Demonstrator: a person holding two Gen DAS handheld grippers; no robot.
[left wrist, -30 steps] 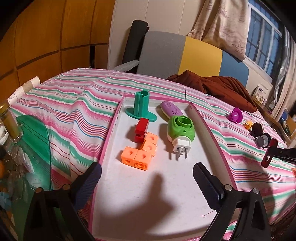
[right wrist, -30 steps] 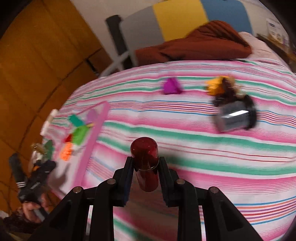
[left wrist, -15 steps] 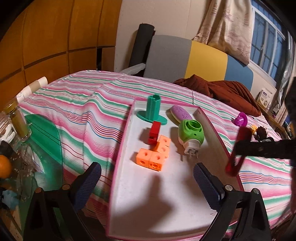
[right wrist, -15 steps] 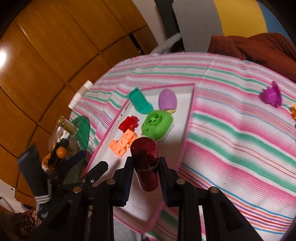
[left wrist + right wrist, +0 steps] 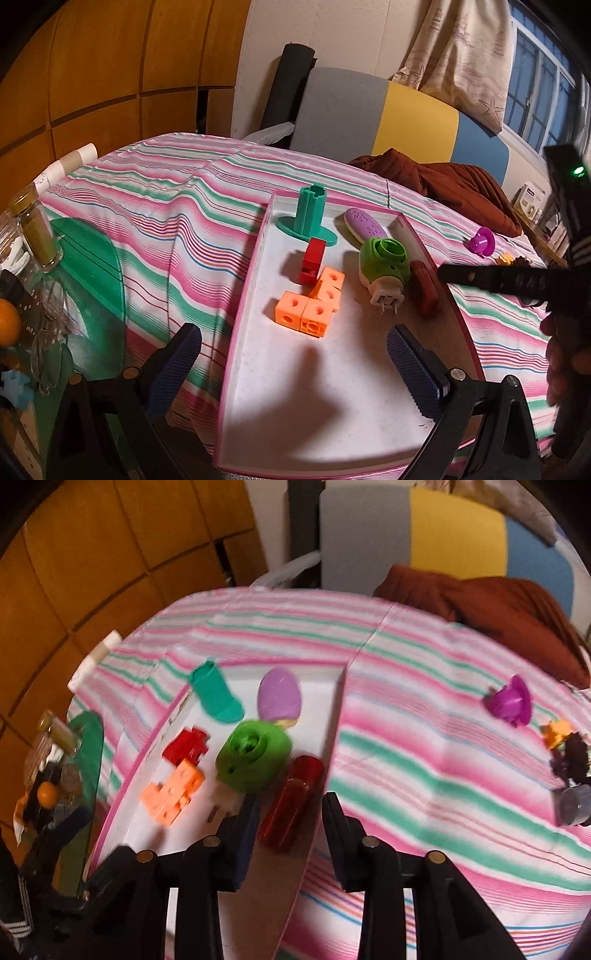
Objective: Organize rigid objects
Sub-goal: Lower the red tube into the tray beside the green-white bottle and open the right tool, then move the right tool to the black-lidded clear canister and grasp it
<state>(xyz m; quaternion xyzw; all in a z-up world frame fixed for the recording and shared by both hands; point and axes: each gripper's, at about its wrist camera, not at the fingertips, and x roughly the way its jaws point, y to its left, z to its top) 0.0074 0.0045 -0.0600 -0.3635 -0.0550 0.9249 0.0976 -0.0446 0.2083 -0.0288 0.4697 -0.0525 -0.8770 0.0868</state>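
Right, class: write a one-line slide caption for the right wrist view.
The right gripper, its jaws just opening, leaves a dark red cylinder lying in the pink-rimmed tray beside the green plug-in device.

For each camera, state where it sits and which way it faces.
Left wrist: on the left hand-held gripper, looking down along its open fingers at the white tray; the right hand-held gripper and a hand enter at the right edge.
Right wrist: on the right hand-held gripper, angled down at the tray's right wall; its own jaws, just opening, stand apart from the dark red cylinder lying in the tray.
Shared: tray, cylinder, green plug-in device, orange blocks, striped bedcover.
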